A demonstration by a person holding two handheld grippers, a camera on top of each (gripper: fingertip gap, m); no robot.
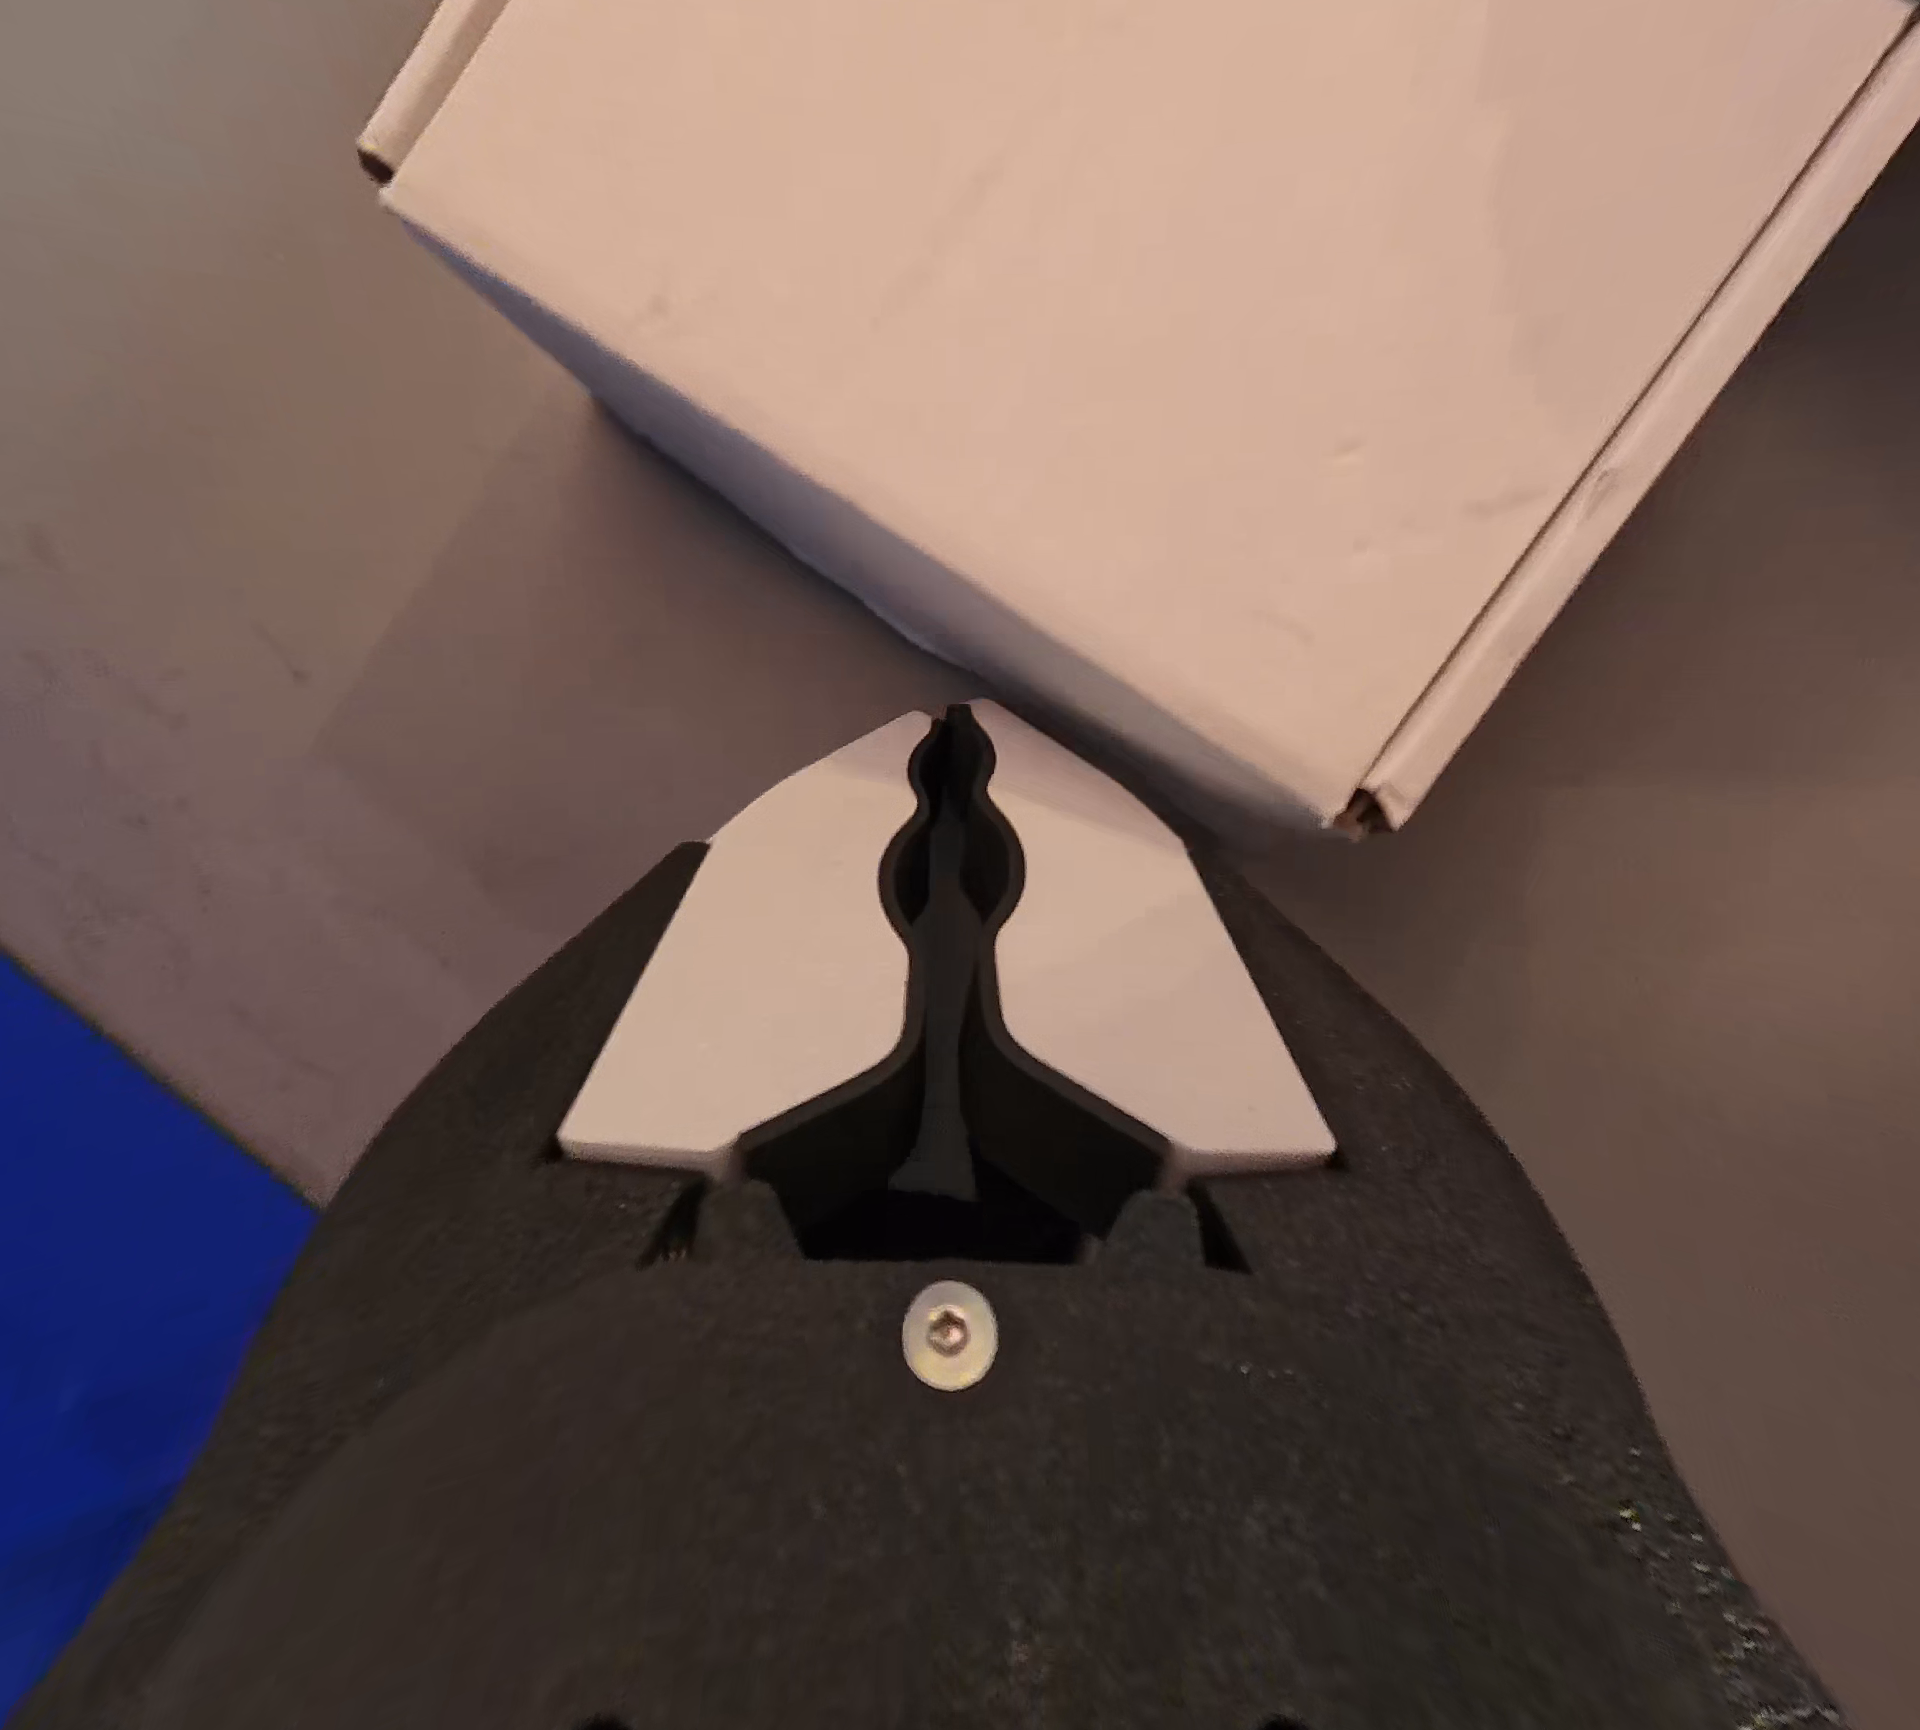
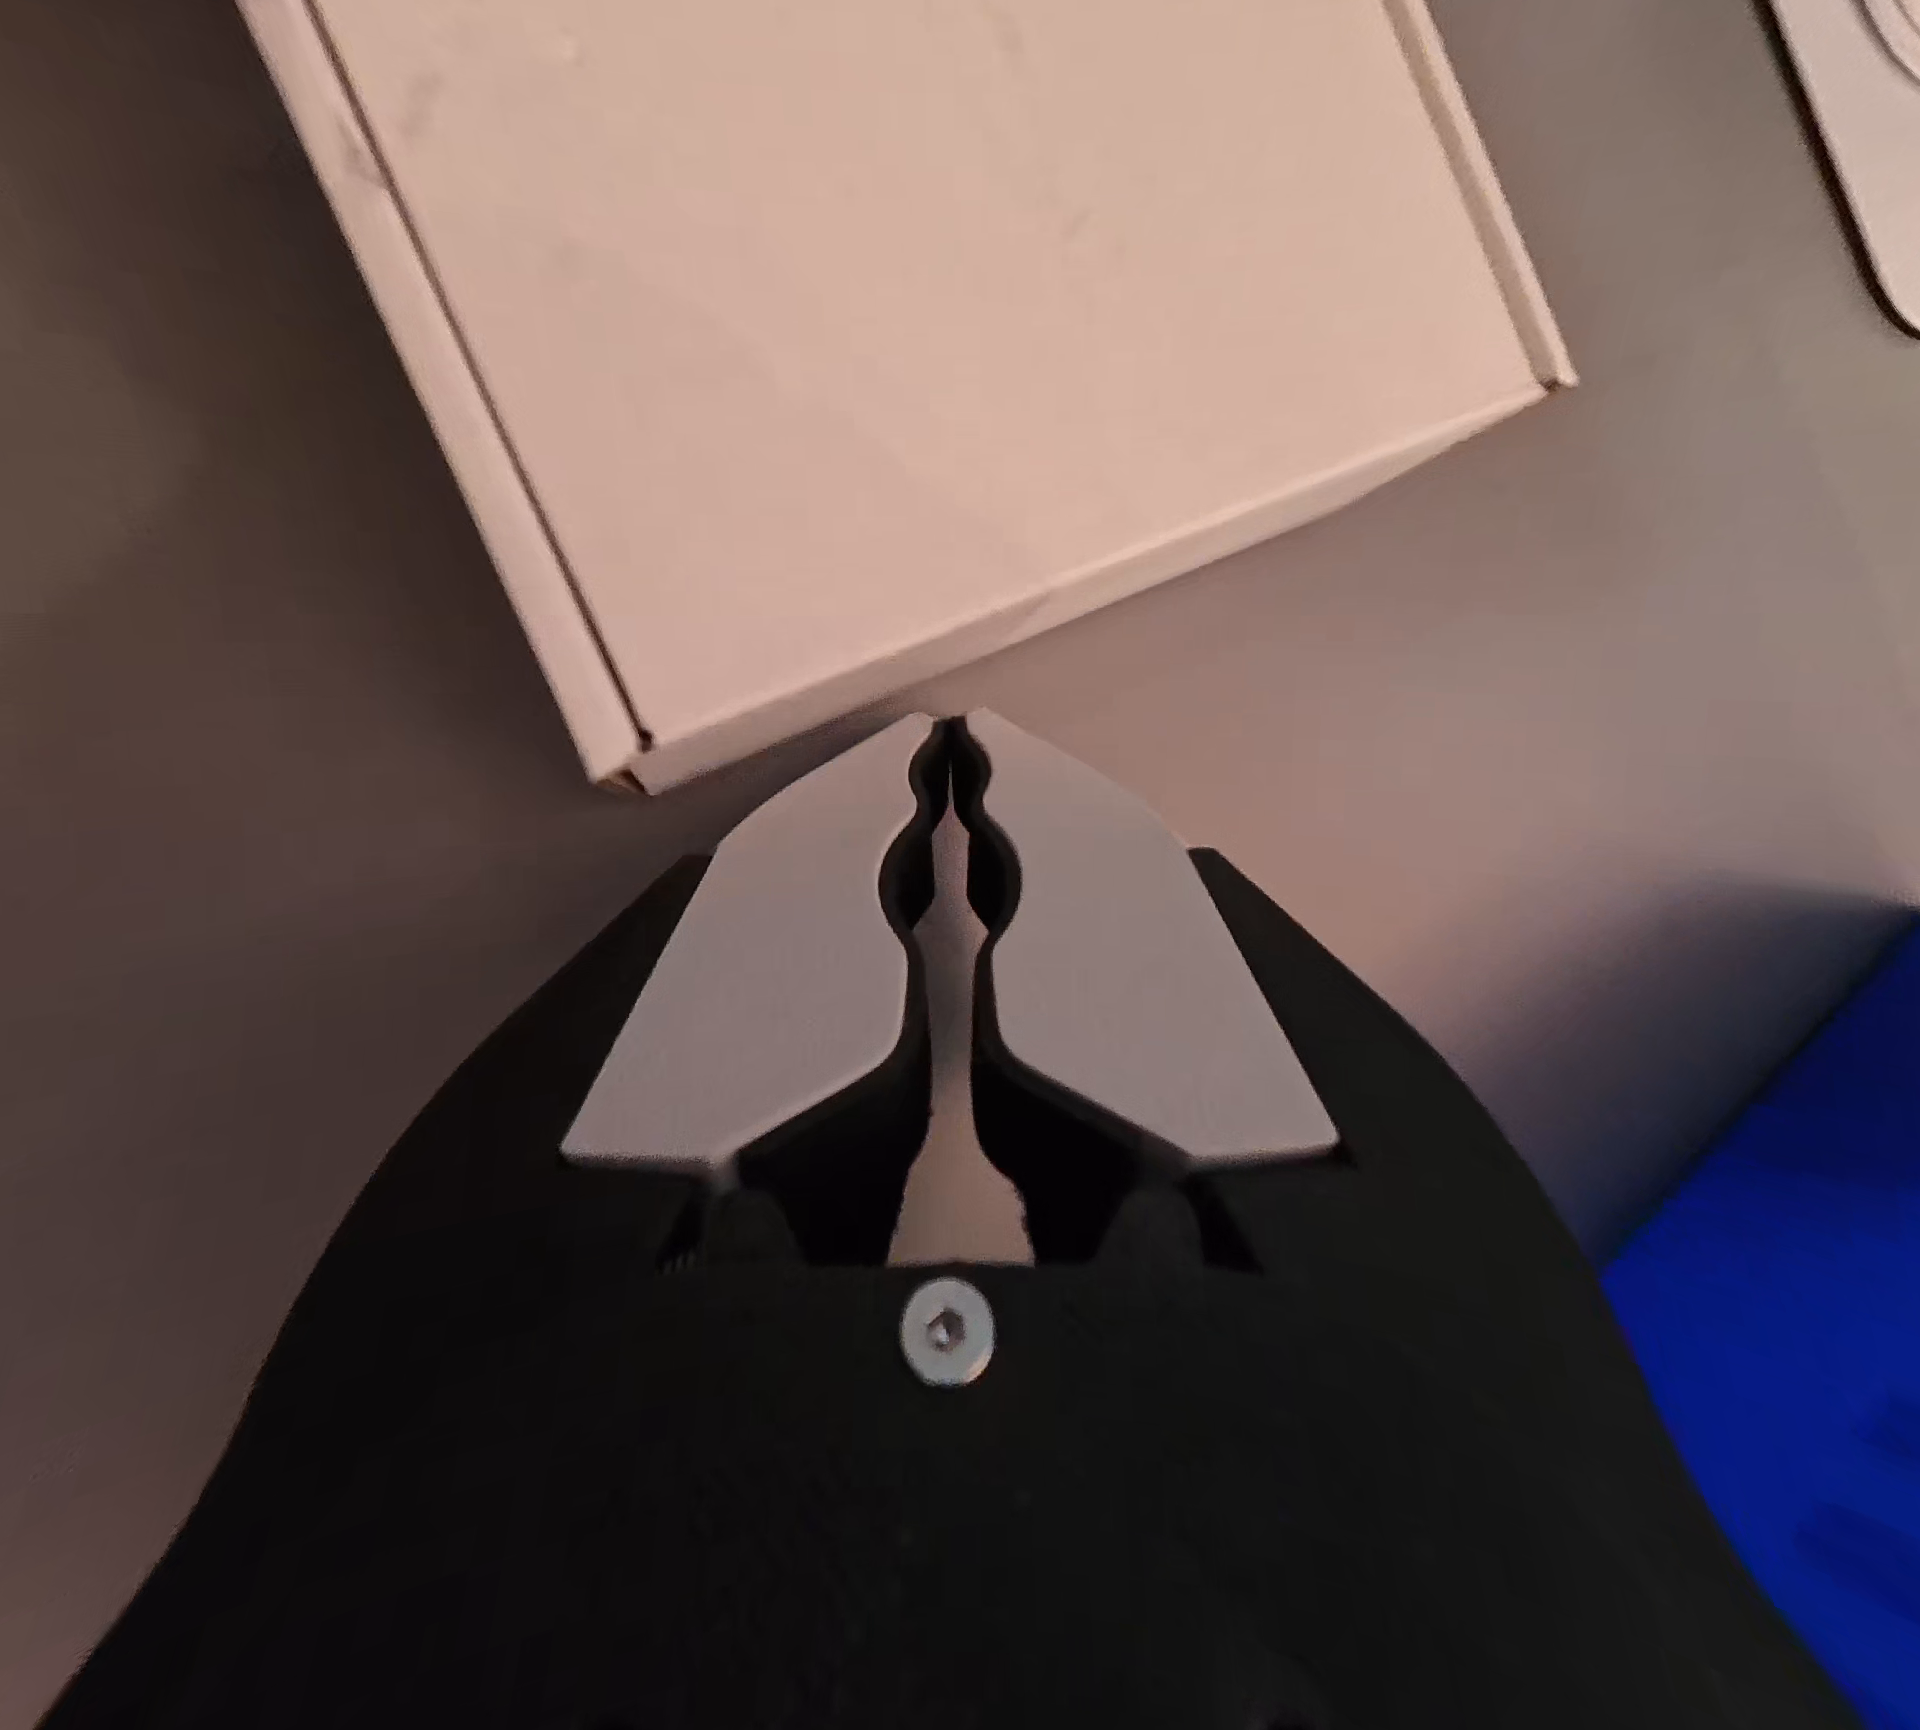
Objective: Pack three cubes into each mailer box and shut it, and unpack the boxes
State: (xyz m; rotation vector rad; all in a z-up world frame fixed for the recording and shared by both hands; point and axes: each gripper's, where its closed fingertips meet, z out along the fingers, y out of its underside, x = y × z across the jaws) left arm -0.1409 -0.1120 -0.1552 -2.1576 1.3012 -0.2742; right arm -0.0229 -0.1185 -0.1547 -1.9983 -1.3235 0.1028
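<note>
Grey table point(image 1: 208, 433) first, with a closed white mailer box point(image 1: 1091, 246) sitting on it. I'd guess the next step is opening it, so get a fingertip under the lid's front edge and don't shove the whole box around. The left gripper point(image 1: 957, 716) and right gripper point(image 2: 948, 724) both have jaws closed on nothing, tips right at the box's near side.

Grey table point(image 1: 208, 433), blue patch point(image 1: 114, 1265), white tray point(image 2: 1829, 49).
</note>
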